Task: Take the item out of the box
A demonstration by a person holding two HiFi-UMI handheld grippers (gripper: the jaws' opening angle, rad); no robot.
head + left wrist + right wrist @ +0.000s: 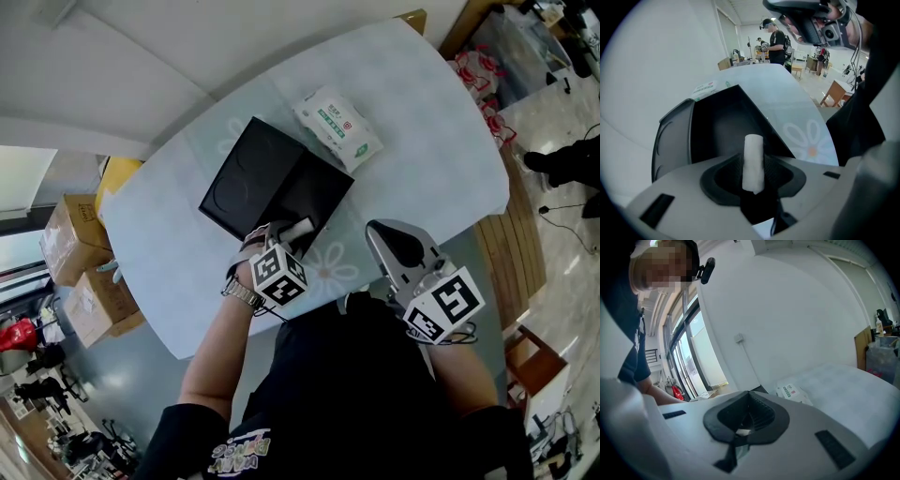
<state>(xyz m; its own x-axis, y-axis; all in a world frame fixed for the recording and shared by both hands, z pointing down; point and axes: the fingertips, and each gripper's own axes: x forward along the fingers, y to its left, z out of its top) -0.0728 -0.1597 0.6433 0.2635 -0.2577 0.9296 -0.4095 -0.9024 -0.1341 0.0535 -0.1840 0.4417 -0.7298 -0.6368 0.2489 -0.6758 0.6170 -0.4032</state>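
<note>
An open black box (pixel 319 187) lies on the pale round table (pixel 422 141), its lid (pixel 246 178) flat beside it on the left. A small white roll (pixel 300 228) rests at the box's near edge. My left gripper (pixel 284 236) points steeply down into the box. In the left gripper view the roll (pixel 753 154) stands between the ribbed pads (pixel 774 164) of the left gripper (pixel 753 169), which stands open around it inside the box (pixel 717 126). My right gripper (pixel 392 242) hovers off the table's near edge with its jaws together and nothing in them, also seen in its own view (pixel 749 408).
A white and green pack of wipes (pixel 337 127) lies past the box, also visible in the right gripper view (pixel 793 392). Cardboard boxes (pixel 70 239) sit on the floor at left. Wooden furniture (pixel 534 361) stands at right. A person stands far off (pixel 777 44).
</note>
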